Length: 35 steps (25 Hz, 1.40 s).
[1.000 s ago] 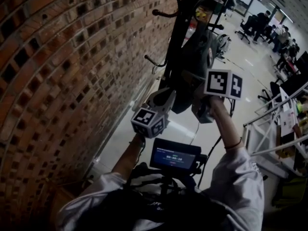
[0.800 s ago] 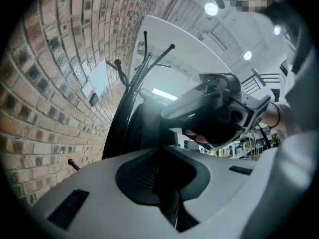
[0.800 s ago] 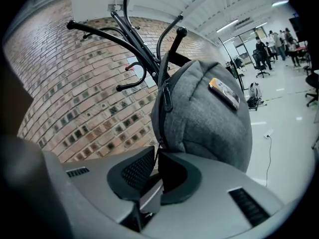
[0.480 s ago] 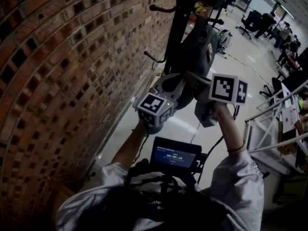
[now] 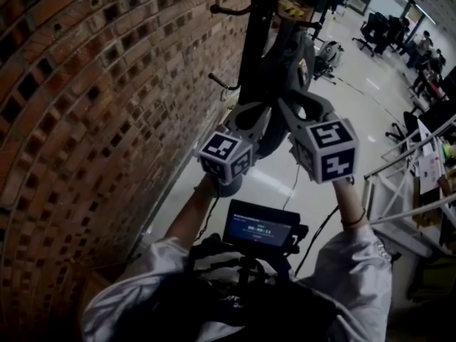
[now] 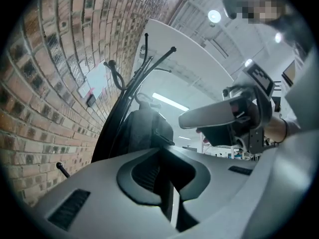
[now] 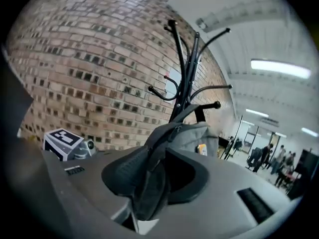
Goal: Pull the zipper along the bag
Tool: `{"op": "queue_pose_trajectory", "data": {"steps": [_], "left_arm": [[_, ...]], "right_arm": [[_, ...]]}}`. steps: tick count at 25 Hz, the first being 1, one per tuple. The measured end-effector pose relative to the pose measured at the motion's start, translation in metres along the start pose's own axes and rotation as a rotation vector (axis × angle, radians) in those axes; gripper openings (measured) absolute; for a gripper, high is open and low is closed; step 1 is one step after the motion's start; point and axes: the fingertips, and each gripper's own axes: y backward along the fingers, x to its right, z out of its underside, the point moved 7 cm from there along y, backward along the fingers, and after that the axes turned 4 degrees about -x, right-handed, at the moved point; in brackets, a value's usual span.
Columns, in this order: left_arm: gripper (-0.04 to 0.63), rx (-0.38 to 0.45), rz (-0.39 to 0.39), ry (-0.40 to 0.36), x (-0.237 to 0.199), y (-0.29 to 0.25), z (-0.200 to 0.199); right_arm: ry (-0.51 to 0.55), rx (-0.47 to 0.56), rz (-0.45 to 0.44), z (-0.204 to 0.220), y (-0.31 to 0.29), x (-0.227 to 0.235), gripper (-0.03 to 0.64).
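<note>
A grey backpack (image 5: 293, 61) hangs on a black coat rack (image 5: 253, 41) beside the brick wall. My left gripper (image 5: 261, 114) reaches up against the bag's lower part. Its jaws stand together, and I cannot tell whether they pinch anything. My right gripper (image 5: 296, 104) is just right of it at the same height. Its jaws have just been opening and stand apart, with nothing clearly pressed between the pads. In the right gripper view the backpack (image 7: 192, 133) sits just beyond the right gripper (image 7: 162, 152), dark trim leading towards the gap. The left gripper view shows the backpack (image 6: 144, 131) above the left gripper (image 6: 162, 153).
A brick wall (image 5: 107, 84) fills the left side. A small monitor (image 5: 260, 226) rides on the rig at my chest. A white metal frame (image 5: 399, 184) stands at the right. Office chairs and people (image 5: 406, 41) are far back, and rack hooks (image 7: 169, 91) stick out.
Both grippers have risen towards the bag. The right gripper has rolled, so its marker cube shows another face, and its fingers now show spread apart.
</note>
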Motion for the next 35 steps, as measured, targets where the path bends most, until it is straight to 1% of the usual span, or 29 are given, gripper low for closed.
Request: {"op": "queue_pose_trajectory", "data": {"steps": [1, 2, 6, 10, 12, 14, 17, 19, 21, 23, 25, 27, 30, 32, 35], "left_arm": [[0.020, 0.003, -0.002, -0.001, 0.000, 0.000, 0.000], [0.020, 0.006, -0.006, -0.003, 0.000, 0.000, -0.001], [0.020, 0.008, -0.016, 0.001, 0.002, 0.000, -0.002], [0.020, 0.014, -0.013, -0.002, 0.001, 0.000, -0.002], [0.020, 0.013, -0.018, 0.006, 0.001, 0.000, -0.002], [0.020, 0.015, -0.019, 0.012, 0.001, 0.000, -0.002], [0.020, 0.024, -0.021, 0.012, 0.000, -0.001, -0.002], [0.020, 0.023, -0.027, 0.021, -0.001, -0.001, -0.001], [0.020, 0.028, -0.030, 0.028, -0.002, -0.002, -0.001], [0.020, 0.025, -0.028, 0.028, -0.002, -0.002, -0.001], [0.020, 0.020, -0.020, 0.023, -0.001, -0.003, -0.001], [0.020, 0.018, -0.013, 0.020, -0.001, -0.002, 0.000], [0.020, 0.026, -0.009, 0.021, -0.001, -0.002, 0.001], [0.020, 0.030, -0.006, 0.021, -0.002, -0.002, 0.001], [0.020, 0.029, -0.002, 0.023, -0.003, -0.002, 0.001]], "right_arm": [[0.033, 0.005, 0.019, -0.004, -0.003, 0.001, 0.120], [0.038, 0.015, 0.028, -0.007, -0.006, 0.002, 0.120], [0.008, 0.041, 0.070, -0.017, -0.018, 0.012, 0.120], [-0.009, 0.035, 0.098, -0.024, -0.028, 0.024, 0.120], [-0.001, 0.026, 0.111, -0.027, -0.031, 0.024, 0.120], [0.029, 0.014, 0.139, -0.028, -0.034, 0.022, 0.120], [0.111, -0.016, 0.205, -0.029, -0.037, 0.016, 0.120], [0.161, -0.047, 0.234, -0.030, -0.040, 0.012, 0.112], [0.174, -0.071, 0.230, -0.032, -0.043, 0.011, 0.095], [0.156, -0.079, 0.209, -0.033, -0.043, 0.013, 0.084], [0.137, -0.070, 0.188, -0.033, -0.041, 0.016, 0.083], [0.132, -0.054, 0.185, -0.032, -0.036, 0.018, 0.061], [0.178, -0.038, 0.230, -0.031, -0.031, 0.024, -0.002], [0.216, -0.036, 0.242, -0.030, -0.031, 0.027, 0.000], [0.238, -0.033, 0.225, -0.031, -0.034, 0.029, 0.000]]}}
